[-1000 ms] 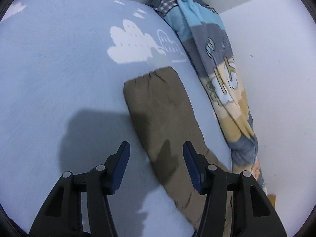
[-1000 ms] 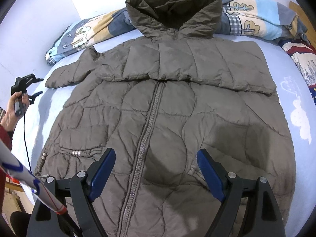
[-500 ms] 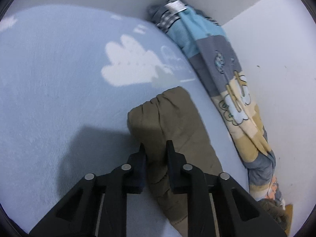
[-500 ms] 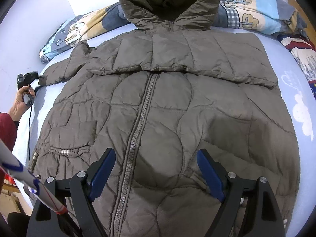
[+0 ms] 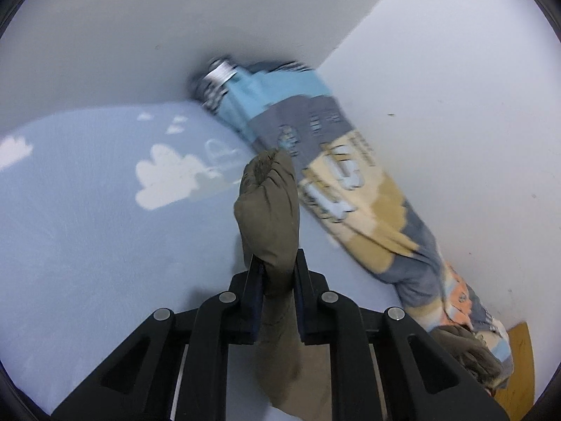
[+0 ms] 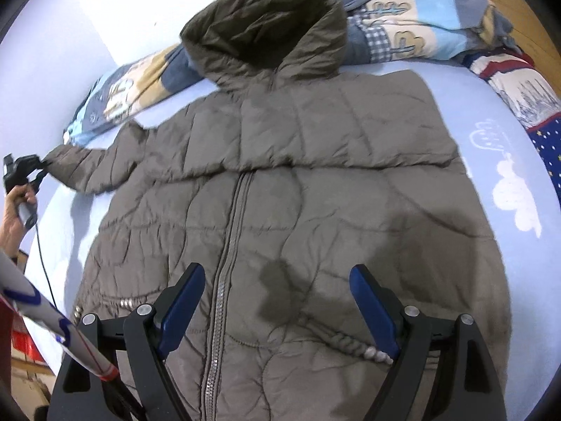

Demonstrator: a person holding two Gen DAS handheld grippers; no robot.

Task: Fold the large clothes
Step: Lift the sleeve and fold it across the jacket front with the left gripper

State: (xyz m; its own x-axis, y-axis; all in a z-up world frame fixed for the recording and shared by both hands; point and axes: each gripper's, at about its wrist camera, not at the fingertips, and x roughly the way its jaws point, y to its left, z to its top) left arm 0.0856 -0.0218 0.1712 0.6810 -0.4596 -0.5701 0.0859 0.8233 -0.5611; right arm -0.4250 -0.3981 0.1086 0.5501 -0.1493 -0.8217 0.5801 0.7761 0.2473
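Two grippers were in view. Left gripper [image 5: 277, 273] had its jaws clamped on the sleeve [image 5: 268, 207] of the brown puffer coat [image 6: 280, 182], cuff sticking up past the pads, off the pale blue sheet w/ cloud print [image 5: 87, 217]. Seen from the right wrist cam, a hand [image 6: 15, 217] held that gripper at far left, sleeve stretched out to it. Coat lay front-up on the sheet, zip [image 6: 231, 245] closed, hood [image 6: 266, 28] toward the wall, other sleeve folded across the chest. Patterned blanket [image 6: 413, 24] was bunched along the wall behind the hood. Right gripper [image 6: 277, 312] hung over the coat's lower front, jaws wide apart, nothing between them
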